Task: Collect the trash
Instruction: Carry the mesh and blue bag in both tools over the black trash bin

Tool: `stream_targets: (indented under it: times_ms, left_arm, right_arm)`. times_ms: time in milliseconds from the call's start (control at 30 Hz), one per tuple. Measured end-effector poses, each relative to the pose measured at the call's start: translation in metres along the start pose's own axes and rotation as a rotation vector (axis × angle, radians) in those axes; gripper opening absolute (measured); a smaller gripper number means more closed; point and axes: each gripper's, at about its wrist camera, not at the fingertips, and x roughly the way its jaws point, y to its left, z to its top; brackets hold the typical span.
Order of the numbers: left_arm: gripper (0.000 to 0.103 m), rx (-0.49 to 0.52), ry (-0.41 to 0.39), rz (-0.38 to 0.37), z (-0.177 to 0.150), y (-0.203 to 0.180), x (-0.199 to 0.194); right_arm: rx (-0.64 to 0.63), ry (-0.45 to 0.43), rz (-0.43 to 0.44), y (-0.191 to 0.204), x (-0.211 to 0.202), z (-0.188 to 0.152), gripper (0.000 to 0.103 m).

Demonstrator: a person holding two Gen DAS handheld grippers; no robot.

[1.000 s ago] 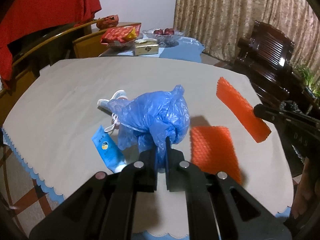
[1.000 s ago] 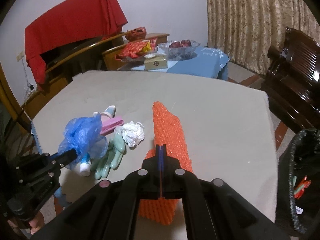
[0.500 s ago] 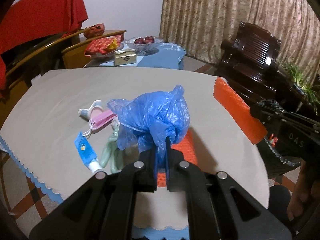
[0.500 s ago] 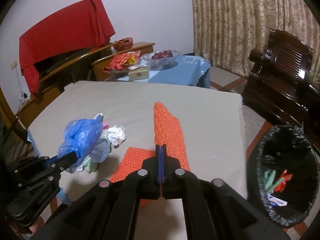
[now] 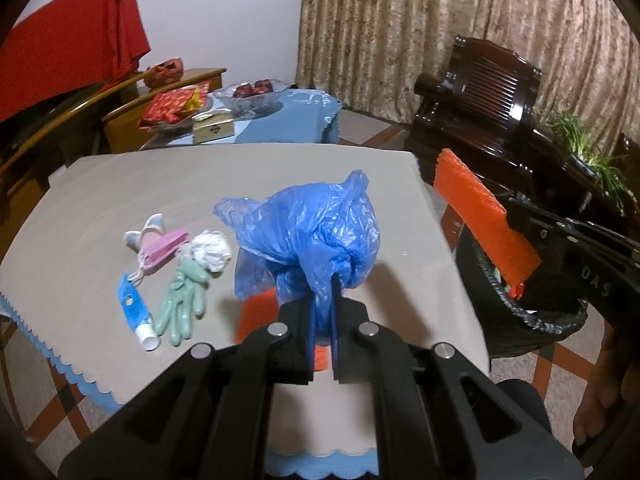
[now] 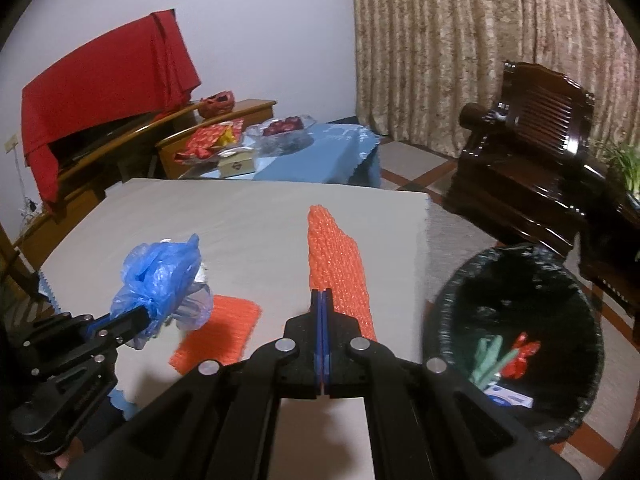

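Blue crumpled plastic bag [image 5: 316, 236], thin and glossy, pinched at its gathered neck between the fingers of the left gripper [image 5: 322, 312], lower centre of the left wrist view, held up off the beige tablecloth-covered table [image 5: 200, 184]. Same bag at the left edge of the right wrist view, lifted above the cloth.

Orange bubble-textured plastic strip [image 6: 334, 268], long and narrow, clamped edge-on in the right gripper [image 6: 321, 308], jaws pressed flat together on it, centre of the right wrist view. In the left wrist view, that strip at upper right, jutting past the table's right edge, above the rim of the black-lined round trash bin [image 6: 516, 336]. Inside the bin, lower right of the right wrist view: green and red scraps and a small white-and-blue pack.

Second orange bubble-textured sheet [image 6: 218, 334], flat on the cloth, lower left of centre in the right wrist view, partly hidden behind the blue bag in the left.

Left of centre in the left wrist view, lying close together on the cloth: pale green rubber glove [image 5: 182, 300], white crumpled paper ball [image 5: 211, 254], blue squeeze tube with white cap [image 5: 136, 312], pink packet [image 5: 162, 250].

Upper left of both views: red cloth [image 6: 100, 80] draped over wooden furniture.
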Motion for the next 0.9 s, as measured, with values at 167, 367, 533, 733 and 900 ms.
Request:
stream_targets:
  times_ms: [167, 367, 533, 733, 900]
  left_arm:
    - [0.005, 0.042, 0.001, -0.027, 0.004, -0.04, 0.004]
    - [0.005, 0.097, 0.004, -0.078, 0.008, -0.097, 0.014]
    - [0.005, 0.117, 0.014, -0.099, 0.009, -0.13, 0.026]
    - [0.005, 0.132, 0.026, -0.116, 0.01, -0.169, 0.041]
    - [0.005, 0.131, 0.04, -0.124, 0.012, -0.197, 0.055]
  right_arm:
    - [0.016, -0.002, -0.045, -0.035, -0.009, -0.007, 0.0]
    - [0.043, -0.005, -0.102, -0.08, -0.02, -0.013, 0.0]
    - [0.066, -0.011, -0.141, -0.118, -0.027, -0.017, 0.0]
    - [0.103, -0.001, -0.16, -0.161, -0.029, -0.024, 0.0]
    - [0.096, 0.021, -0.184, -0.191, -0.02, -0.031, 0.0]
